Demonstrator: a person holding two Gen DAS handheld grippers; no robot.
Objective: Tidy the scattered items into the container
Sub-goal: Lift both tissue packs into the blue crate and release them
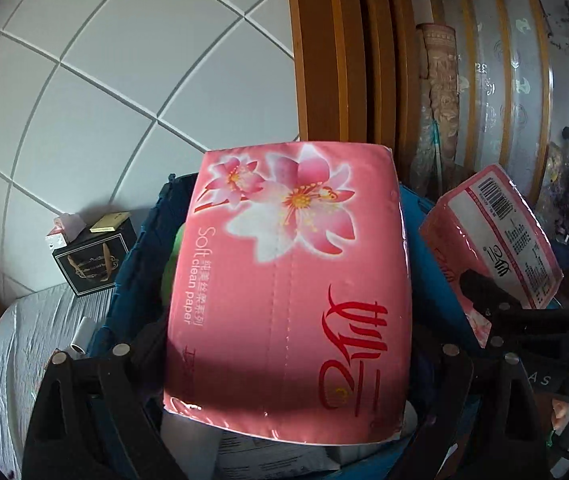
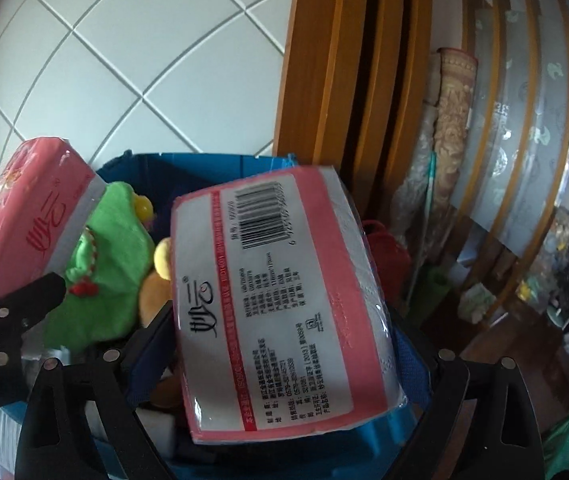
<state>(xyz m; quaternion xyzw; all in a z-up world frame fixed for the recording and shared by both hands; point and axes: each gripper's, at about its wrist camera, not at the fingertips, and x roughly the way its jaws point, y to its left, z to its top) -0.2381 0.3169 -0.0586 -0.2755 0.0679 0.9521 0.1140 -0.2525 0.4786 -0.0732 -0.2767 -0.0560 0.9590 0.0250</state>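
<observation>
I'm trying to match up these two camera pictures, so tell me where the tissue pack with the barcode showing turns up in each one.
Left wrist view: barcode tissue pack sits at the right, tilted, held in the right claw.
Right wrist view: same pack fills the centre, above the blue container.
Shared landmark: the orange-brown wooden frame, upper middle in both.

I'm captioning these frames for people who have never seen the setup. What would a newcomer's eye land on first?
Two pink tissue packs fill the views, one in each gripper's jaws above the blue container. The left gripper's pack shows its flower print; the right gripper's pack shows its barcode side. Inside the container a green plush toy lies against the left wall.
</observation>
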